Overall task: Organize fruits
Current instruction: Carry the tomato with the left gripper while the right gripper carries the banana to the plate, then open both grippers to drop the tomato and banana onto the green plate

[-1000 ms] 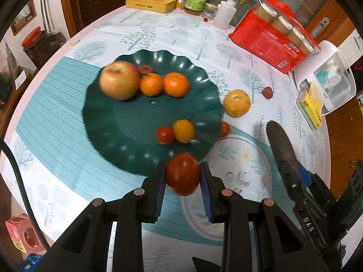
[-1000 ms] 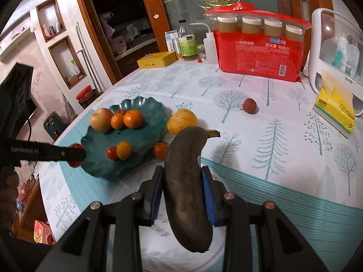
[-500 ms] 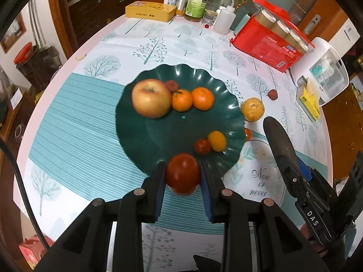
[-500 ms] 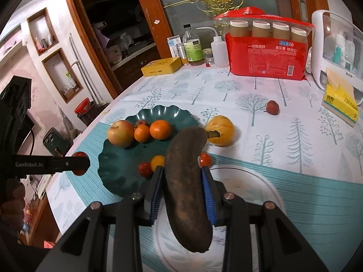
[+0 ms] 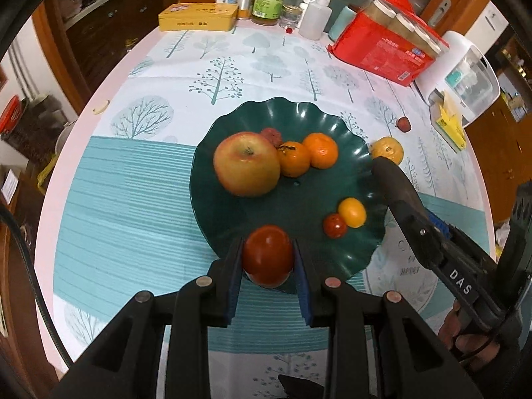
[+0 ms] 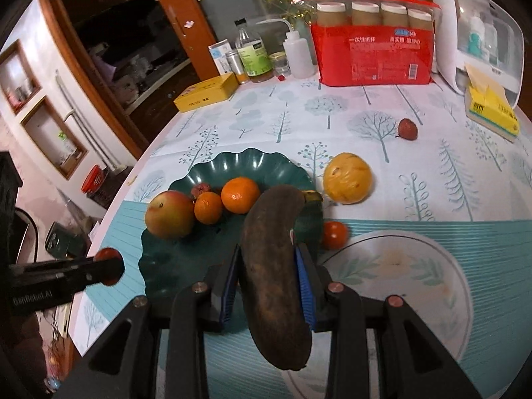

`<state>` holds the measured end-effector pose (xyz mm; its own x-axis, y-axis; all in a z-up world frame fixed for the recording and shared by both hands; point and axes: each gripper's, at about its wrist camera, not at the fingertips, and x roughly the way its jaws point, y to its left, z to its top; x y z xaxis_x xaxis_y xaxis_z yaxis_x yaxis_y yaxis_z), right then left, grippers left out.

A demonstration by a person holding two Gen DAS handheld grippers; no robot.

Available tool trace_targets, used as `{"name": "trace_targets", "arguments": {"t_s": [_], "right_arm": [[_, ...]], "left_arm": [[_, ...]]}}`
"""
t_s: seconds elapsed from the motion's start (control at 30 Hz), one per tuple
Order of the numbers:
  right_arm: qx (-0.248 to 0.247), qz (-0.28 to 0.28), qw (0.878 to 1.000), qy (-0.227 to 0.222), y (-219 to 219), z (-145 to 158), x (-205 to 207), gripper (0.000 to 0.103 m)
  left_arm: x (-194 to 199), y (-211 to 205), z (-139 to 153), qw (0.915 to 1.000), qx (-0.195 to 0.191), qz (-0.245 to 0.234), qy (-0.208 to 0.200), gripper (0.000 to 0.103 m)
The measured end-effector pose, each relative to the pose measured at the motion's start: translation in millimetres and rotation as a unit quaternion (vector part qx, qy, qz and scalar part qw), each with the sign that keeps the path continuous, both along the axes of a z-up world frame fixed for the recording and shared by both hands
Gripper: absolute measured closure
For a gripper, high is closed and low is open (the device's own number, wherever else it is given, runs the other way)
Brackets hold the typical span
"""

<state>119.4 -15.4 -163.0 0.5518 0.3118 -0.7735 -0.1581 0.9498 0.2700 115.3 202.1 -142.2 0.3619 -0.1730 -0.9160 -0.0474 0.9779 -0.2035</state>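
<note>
While a red tomato [image 5: 268, 254] is pinched between the pads of the left gripper [image 5: 268, 259] over the six-o'clock rim of the green plate [image 5: 299, 116], a blackened banana [image 6: 274, 266] is clamped lengthwise in the right gripper [image 6: 270, 276], its stem end lying over the plate's three-o'clock edge; on the plate an apple [image 5: 246, 163] and two oranges [image 5: 307, 154] are seen toward twelve o'clock, and two small tomatoes [image 5: 345, 217] toward four o'clock; a yellow fruit [image 6: 347, 178] and a small red fruit [image 6: 407, 129] are left on the counter [image 6: 432, 199] at two o'clock of the plate.
</note>
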Motion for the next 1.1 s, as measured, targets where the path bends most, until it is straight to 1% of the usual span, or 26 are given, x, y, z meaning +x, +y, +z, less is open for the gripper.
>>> {"name": "trace_targets", "arguments": {"t_s": [0.27,0.53,0.6,0.73,0.8,0.9,1.1], "right_arm": [[-0.007,-0.043,0.998,0.038,27.0,-13.5,20.0,0.07],[-0.058,-0.065,0.994,0.071,59.8,-27.5,32.7,0.07],[-0.062,-0.071,0.992,0.082,63.5,-33.6,34.5,0.069],[-0.08,-0.068,0.992,0.072,71.8,-32.4,35.1,0.066],[-0.078,-0.063,0.992,0.072,73.2,-32.2,34.7,0.064],[-0.065,-0.053,0.994,0.076,74.4,-31.8,32.9,0.055],[-0.03,-0.048,0.995,0.079,70.0,-30.1,28.6,0.052]], "left_arm": [[17.8,11.7,-19.1,0.9995,-0.008,-0.028,0.01,0.076],[30.9,14.4,-34.6,0.9984,-0.015,-0.05,0.024,0.076],[32.8,15.0,-39.4,0.9981,-0.019,-0.051,0.029,0.076],[36.0,16.1,-46.7,0.9979,-0.023,-0.049,0.037,0.076],[37.3,15.9,-49.7,0.9977,-0.024,-0.049,0.04,0.076],[38.0,14.3,-52.1,0.9976,-0.023,-0.049,0.042,0.076],[38.2,13.6,-52.2,0.9977,-0.022,-0.048,0.041,0.075]]}}
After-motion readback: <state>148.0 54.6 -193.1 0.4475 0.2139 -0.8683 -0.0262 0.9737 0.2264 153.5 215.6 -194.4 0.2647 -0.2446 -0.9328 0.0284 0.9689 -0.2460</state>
